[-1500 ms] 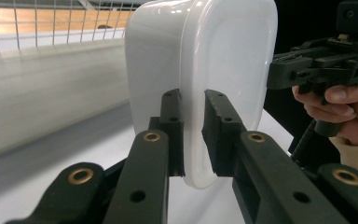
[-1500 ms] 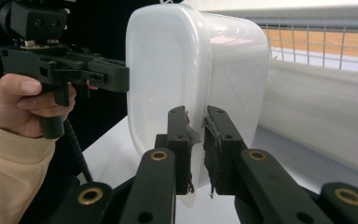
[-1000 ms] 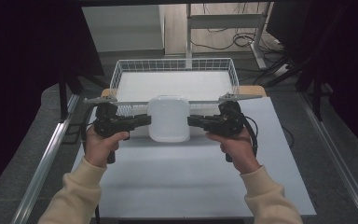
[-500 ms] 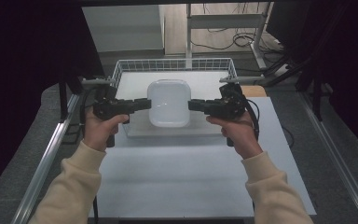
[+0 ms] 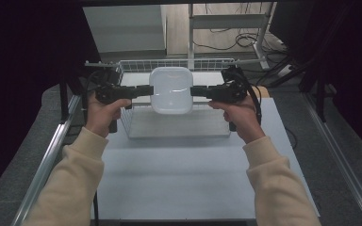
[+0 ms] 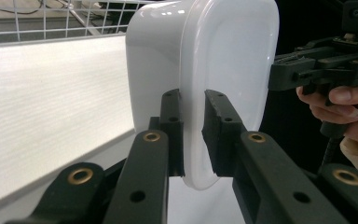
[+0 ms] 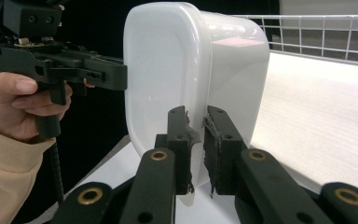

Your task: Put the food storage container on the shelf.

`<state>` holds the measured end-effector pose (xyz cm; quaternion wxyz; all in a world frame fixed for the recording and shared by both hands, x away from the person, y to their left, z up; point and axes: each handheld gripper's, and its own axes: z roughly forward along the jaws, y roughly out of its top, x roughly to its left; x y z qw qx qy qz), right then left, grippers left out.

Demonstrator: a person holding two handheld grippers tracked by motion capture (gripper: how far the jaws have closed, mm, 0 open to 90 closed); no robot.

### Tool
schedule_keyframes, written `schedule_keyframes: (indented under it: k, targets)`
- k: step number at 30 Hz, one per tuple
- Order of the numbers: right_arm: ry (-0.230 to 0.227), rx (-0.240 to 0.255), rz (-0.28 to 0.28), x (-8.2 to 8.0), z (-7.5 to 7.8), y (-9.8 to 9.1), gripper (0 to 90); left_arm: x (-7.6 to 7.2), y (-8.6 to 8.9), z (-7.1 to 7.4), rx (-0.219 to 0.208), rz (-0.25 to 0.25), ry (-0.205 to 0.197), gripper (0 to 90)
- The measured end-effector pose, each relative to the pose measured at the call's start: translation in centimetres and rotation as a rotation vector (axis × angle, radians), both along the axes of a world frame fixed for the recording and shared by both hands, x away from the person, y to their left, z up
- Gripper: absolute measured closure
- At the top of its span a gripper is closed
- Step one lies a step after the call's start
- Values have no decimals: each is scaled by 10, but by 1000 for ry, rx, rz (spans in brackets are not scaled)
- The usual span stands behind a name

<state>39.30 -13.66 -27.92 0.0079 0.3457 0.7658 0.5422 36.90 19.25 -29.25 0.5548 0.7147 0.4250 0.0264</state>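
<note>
Now, from the high view, the person holds a white tub (image 5: pixel 171 89) up in the air, just over the wire basket (image 5: pixel 179 63) at the far end of the white table (image 5: pixel 184 174). The left gripper (image 5: pixel 143 89) pinches the tub's left edge and the right gripper (image 5: pixel 197 91) pinches its right edge. The tub hangs between them, touching nothing else. I think the job is to put it down into the basket, so both hands should go down together, slow and even, so the tub stays flat.

Next, in the left gripper view, the two black jaws of the left gripper (image 6: pixel 193 133) are nearly closed, with the thin lip of the white tub (image 6: pixel 228 60) squeezed between them. The other hand's gripper (image 6: pixel 321 70) shows on the far side. The grip is only on the rim, so a jerk could make it slip.

Last, in the right gripper view, the right gripper (image 7: pixel 196 140) has its jaws nearly shut on the same thin lip of the tub (image 7: pixel 168 70). Its pads (image 7: pixel 212 154) look worn and torn. It seems best to let go only once the tub sits on the basket floor, both sides together.
</note>
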Motion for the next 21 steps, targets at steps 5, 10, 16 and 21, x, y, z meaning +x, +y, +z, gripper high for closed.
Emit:
schedule_keyframes:
  k: [5,10,16,21]
  targets:
    - [16,4,-1,12,5,-1,809,13,-1,4,-4,-4,12,786]
    - [33,-6,-11,24,9,-2,808,25,-4,8,0,7,33,785]
    - [71,-1,-25,36,8,-4,806,39,-6,5,-4,5,70,783]
    - [134,-20,-54,54,-3,-1,802,56,-8,-5,9,19,126,779]
